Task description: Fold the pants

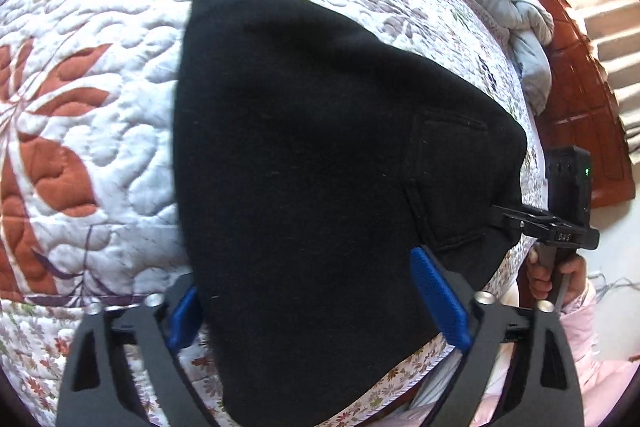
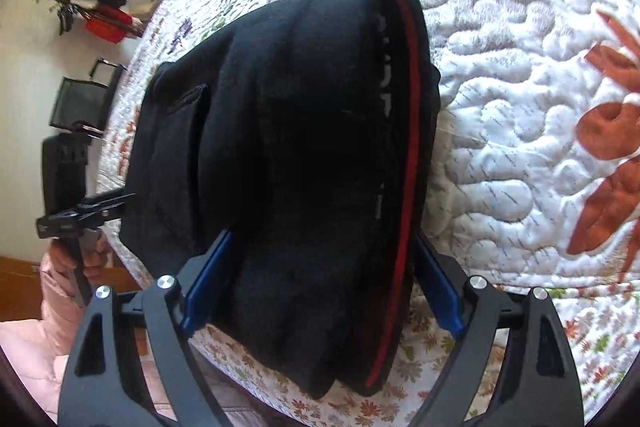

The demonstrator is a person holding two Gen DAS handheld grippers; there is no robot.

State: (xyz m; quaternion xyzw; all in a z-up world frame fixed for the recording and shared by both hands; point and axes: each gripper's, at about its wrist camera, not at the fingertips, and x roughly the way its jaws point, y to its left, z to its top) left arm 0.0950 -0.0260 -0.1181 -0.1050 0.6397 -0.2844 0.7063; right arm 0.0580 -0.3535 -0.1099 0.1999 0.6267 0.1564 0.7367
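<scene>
Quilted floral bedspread [image 1: 100, 131] fills both views. One left gripper [image 1: 316, 303] and one right gripper [image 2: 320, 291], each with two blue pads, straddle one folded black pants [image 1: 312, 155] at lower centre; both seem spread, though contact is unclear.

Black pants [image 1: 312, 155], red stripe [image 2: 406, 187]; white floral quilt [image 1: 100, 99]; blue fingers [image 1: 438, 301].

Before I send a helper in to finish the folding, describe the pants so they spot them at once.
Look at the bed's white floral quilt. Near its front edge lie the pants, a folded black bundle. It is the only solid dark thing on the quilt, with a red stripe along one side and a pocket on top.
</scene>
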